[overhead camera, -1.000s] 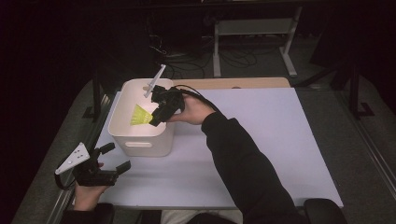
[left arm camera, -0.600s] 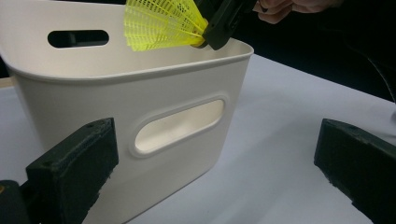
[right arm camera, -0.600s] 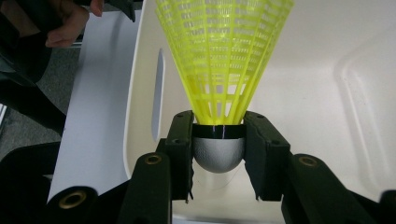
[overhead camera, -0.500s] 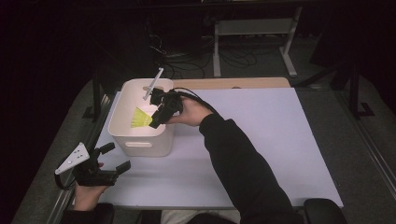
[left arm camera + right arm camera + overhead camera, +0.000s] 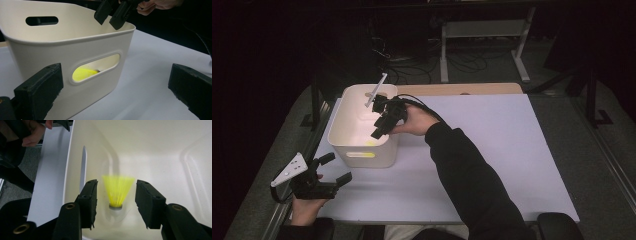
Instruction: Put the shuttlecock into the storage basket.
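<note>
Releasing a yellow shuttlecock (image 5: 117, 191) into the white bin (image 5: 343, 127): right gripper (image 5: 116, 195) jaws just opened, nothing clasped, shuttlecock now lying blurred on the bin floor below. Left gripper (image 5: 328, 169) open, idle beside the bin. Drop apparently complete.

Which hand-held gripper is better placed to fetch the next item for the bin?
Left, probably. The left hand-held gripper is open over the table beside the white bin; the right hand-held gripper hangs inside the bin, jaws just opened above the yellow shuttlecock.

A right gripper (image 5: 382, 125) was held over a white bin (image 5: 357, 150) at centre left, jaws just opened; yellow was glimpsed inside.
</note>
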{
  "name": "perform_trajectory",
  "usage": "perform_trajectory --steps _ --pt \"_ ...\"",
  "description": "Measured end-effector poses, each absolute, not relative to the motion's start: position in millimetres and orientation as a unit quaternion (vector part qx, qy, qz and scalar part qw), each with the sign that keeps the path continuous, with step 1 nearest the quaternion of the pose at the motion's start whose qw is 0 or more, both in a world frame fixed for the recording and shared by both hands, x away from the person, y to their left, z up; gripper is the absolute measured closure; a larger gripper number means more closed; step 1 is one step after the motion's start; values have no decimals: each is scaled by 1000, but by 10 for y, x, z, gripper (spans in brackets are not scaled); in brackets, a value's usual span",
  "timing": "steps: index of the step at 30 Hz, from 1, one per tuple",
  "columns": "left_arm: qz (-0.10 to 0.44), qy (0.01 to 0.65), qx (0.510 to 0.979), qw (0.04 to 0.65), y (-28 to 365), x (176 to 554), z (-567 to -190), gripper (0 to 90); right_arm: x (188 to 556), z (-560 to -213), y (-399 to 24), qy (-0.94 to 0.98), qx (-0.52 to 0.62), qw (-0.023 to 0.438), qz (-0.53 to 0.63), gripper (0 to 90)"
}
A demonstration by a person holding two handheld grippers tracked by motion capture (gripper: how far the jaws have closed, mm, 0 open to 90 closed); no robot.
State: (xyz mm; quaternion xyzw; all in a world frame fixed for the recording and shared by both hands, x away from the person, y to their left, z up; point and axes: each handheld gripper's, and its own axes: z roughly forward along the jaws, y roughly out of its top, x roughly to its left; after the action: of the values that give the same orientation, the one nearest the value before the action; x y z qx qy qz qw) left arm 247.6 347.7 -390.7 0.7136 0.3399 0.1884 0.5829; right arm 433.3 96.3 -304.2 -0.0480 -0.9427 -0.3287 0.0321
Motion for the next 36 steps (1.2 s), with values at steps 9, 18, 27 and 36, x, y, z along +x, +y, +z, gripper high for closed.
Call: perform_trajectory --steps 9,18,27,36 --pt "188 340 713 583 3477 2472 -3908 0 4359 -2999 897 -940 -74 24 -333 331" --pt "188 340 713 583 3478 2472 -3908 0 4358 -2942 802 -933 -102 7 -344 158" --pt "188 340 714 583 3475 2472 -3909 0 4334 -2864 670 -926 -106 -2 -361 91" --pt "189 341 714 581 3471 2478 -3913 0 4275 -2794 470 -918 -119 -22 -378 0"
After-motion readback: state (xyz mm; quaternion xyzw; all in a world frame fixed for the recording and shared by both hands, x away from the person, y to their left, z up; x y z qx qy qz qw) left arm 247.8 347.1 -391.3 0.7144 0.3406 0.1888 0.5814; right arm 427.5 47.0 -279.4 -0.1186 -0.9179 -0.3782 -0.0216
